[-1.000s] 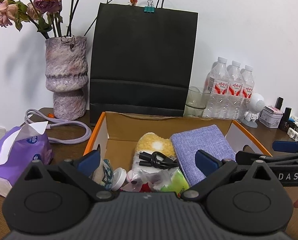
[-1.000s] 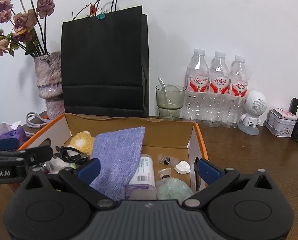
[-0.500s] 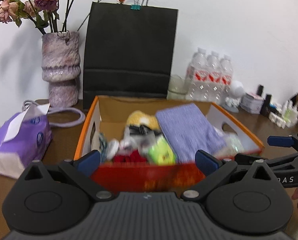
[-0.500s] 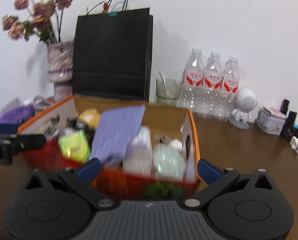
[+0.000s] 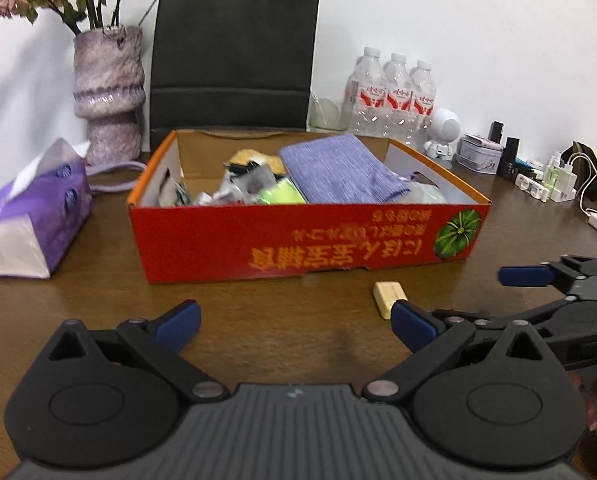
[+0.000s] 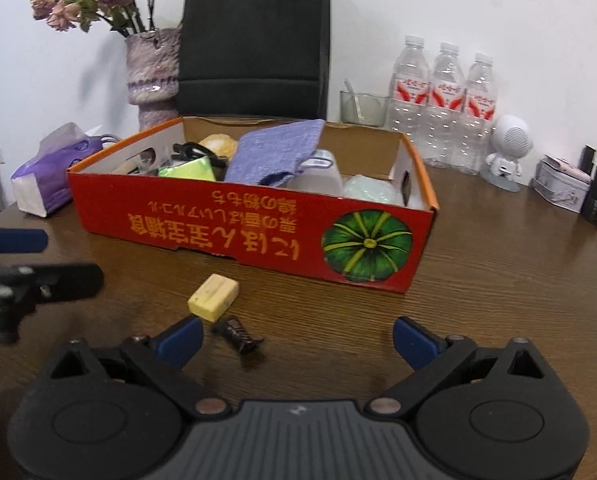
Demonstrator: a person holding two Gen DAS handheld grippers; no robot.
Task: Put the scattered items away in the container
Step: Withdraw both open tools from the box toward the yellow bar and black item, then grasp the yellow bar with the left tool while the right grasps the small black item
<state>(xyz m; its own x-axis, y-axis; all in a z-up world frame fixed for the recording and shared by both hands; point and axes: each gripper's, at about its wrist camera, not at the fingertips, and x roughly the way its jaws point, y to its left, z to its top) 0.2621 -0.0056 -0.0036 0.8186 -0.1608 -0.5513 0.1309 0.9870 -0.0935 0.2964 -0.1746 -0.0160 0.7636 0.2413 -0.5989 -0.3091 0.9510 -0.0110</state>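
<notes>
A red cardboard box [image 5: 258, 240] [image 6: 218, 220] with orange rim stands mid-table, filled with a purple cloth [image 5: 338, 172] [image 6: 274, 152], a green packet [image 6: 188, 170], a black cable and other small items. In front of it on the table lie a pale yellow block [image 6: 213, 297] [image 5: 387, 295] and a dark brown wrapped candy [image 6: 237, 334]. My left gripper [image 5: 294, 322] is open and empty, before the box. My right gripper [image 6: 294, 340] is open and empty, just behind the candy and block.
A purple tissue pack [image 5: 30, 208] lies left of the box. Behind stand a vase of dried roses [image 5: 108, 92], a black paper bag [image 5: 234, 52], a glass [image 6: 362, 108], three water bottles [image 6: 446, 104], a white robot figure [image 6: 506, 152], a tin and chargers.
Both grippers have pulled back from above the box toward the table's near side. The box's red front, the yellow block and the candy have come into view.
</notes>
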